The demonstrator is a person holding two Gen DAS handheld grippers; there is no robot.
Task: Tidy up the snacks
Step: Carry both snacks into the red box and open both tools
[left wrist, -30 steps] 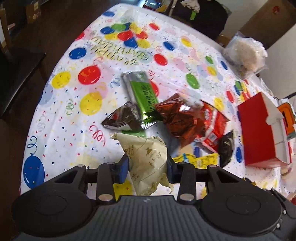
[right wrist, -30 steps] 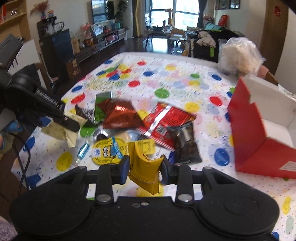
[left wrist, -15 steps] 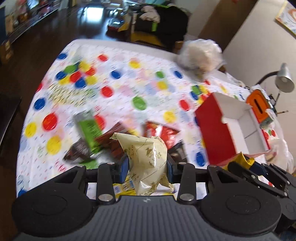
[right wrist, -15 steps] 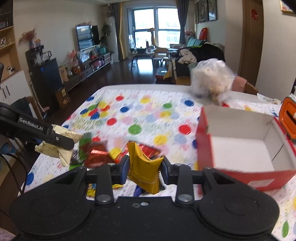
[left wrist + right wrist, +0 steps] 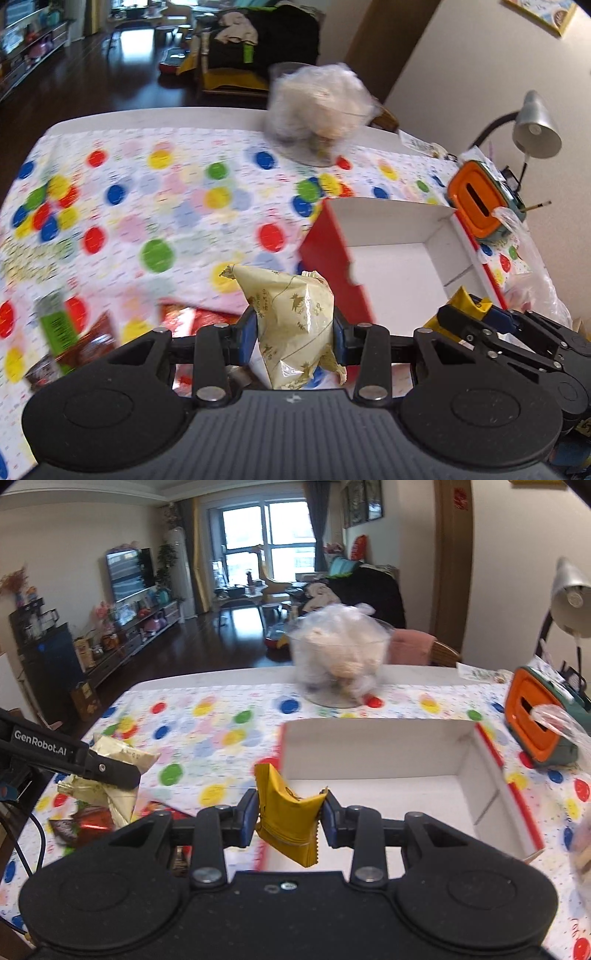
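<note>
Red box (image 5: 487, 771) now sits at 12 o'clock of both your tongs, left (image 5: 293, 332) clamping cream packet (image 5: 291, 314), right (image 5: 288, 814) clamping yellow packet (image 5: 288, 819); drop-off looks next.

Daylight is coming in through the window (image 5: 266, 542). The tablecloth (image 5: 177, 206) is looking blurry, and the edges are bending round.
</note>
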